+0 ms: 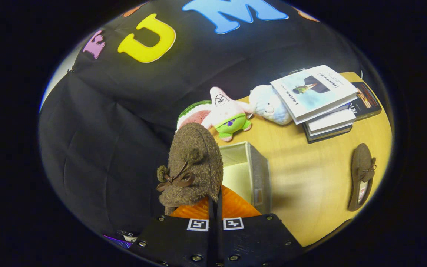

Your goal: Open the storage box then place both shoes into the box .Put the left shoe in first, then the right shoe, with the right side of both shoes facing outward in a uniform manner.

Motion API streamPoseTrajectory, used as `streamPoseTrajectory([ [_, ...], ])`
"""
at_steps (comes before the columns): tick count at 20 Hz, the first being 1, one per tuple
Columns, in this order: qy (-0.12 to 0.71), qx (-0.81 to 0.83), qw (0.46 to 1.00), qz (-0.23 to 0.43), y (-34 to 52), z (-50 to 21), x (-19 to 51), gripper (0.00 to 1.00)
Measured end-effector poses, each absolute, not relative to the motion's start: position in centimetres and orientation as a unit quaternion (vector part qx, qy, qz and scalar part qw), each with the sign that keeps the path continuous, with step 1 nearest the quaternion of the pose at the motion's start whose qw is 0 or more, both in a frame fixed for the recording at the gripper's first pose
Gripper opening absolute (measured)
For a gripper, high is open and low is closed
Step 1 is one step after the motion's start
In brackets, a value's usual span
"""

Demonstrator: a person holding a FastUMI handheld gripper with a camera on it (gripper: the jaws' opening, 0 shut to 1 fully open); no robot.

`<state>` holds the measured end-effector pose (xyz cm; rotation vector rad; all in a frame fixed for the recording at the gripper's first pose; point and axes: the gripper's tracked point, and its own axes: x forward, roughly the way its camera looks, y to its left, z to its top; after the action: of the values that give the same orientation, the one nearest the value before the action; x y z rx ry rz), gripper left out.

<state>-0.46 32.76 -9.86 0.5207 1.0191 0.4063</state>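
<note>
- The tool (215, 207) is nearest, its two fingers drawn almost together with only a thin slit between them, clamped on the rear part of a brown fuzzy shoe (193, 163).
- That held shoe stands up off the tabletop (310, 178), long axis running away from the fingers, rounded toe pointing toward the booth's cloth wall. Its upper with a small brown bow and pompoms faces the camera's left side.
- The heel end is hidden behind the fingers, so exactly where they pinch it is hard to make out.
- Just beyond the fingers and partly covered by the held shoe sits the storage box (252, 174), open, pale inside, grey fabric wall toward the right. Its near-left part is hidden by the shoe.
- The second brown shoe (361, 176) lies flat on the tabletop well apart to the right of the box, opening up, long axis roughly parallel to the box's side wall.
- Beyond the box, plush toys line up: a watermelon plush (193, 113), a pink star plush (228, 111) and a pale bear plush (271, 104).
- A stack of books (319, 100) rests beside the bear.
</note>
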Motion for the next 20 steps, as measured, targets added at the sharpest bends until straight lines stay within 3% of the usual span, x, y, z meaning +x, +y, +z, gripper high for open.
streamPoseTrajectory([
  [20,0.603,0.095,0.789,0.071,39.1,-26.8,0.3,0.0],
])
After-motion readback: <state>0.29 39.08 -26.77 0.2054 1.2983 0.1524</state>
